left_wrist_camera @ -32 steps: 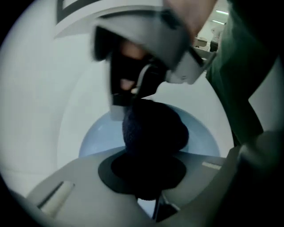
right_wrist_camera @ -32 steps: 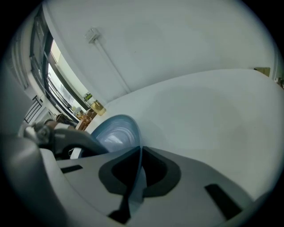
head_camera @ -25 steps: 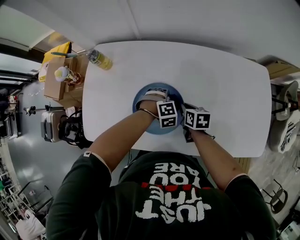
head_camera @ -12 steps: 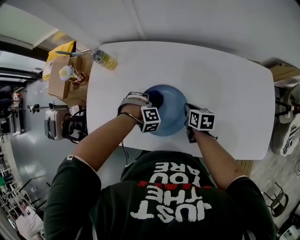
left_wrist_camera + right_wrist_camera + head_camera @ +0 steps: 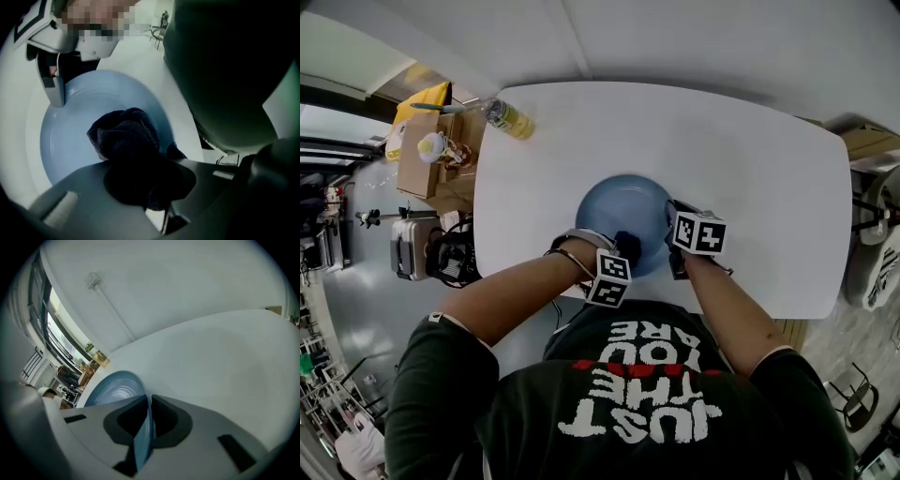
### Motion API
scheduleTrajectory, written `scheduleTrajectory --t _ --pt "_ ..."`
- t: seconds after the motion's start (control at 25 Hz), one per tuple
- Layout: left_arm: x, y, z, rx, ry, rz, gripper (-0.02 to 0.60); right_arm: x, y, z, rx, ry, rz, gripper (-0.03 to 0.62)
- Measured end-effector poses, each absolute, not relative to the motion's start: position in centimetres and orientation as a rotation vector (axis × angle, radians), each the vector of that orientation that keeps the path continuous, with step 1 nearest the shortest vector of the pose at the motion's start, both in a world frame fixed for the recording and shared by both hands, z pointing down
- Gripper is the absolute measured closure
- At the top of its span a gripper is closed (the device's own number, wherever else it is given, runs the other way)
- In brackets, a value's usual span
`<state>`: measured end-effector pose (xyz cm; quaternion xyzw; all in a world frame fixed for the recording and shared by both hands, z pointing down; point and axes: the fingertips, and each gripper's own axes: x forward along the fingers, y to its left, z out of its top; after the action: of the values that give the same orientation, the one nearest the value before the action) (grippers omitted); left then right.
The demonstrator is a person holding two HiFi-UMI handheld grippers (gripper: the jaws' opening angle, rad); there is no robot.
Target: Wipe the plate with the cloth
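A blue plate lies on the white table, close to its near edge. My left gripper points straight down at the plate's near rim and is shut on a dark cloth. In the left gripper view the bunched cloth fills the gap at the left gripper and rests on the plate. My right gripper is shut on the plate's right rim. The right gripper view shows that rim pinched edge-on in the right gripper.
A bottle with yellow liquid stands at the table's far left corner. Past the table's left edge is a cardboard box with small items. A chair stands off the right end.
My left gripper swept the cloth from the plate's middle to its left side, then round to the near rim. The right gripper stayed clamped on the right rim.
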<state>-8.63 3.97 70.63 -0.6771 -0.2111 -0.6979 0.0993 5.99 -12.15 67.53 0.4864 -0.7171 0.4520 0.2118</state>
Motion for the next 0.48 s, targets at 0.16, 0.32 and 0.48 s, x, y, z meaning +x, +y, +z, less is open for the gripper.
scheduleTrajectory --t 0.16,0.32,0.48 --pt "-2.8 5.9 70.0 -2.307 -0.61 -1.983 0.529 5.9 -12.4 67.5 1.36 -1.989 1.266 0.577" --pt "1.8 4.4 69.5 -2.679 -0.416 -1.921 0.529 6.0 -12.5 67.5 1.36 -1.986 1.274 0.572" --pt "3.5 0.3 69.3 -2.971 -0.056 -1.833 0.529 6.3 -12.2 67.4 1.348 -1.993 1.272 0.574"
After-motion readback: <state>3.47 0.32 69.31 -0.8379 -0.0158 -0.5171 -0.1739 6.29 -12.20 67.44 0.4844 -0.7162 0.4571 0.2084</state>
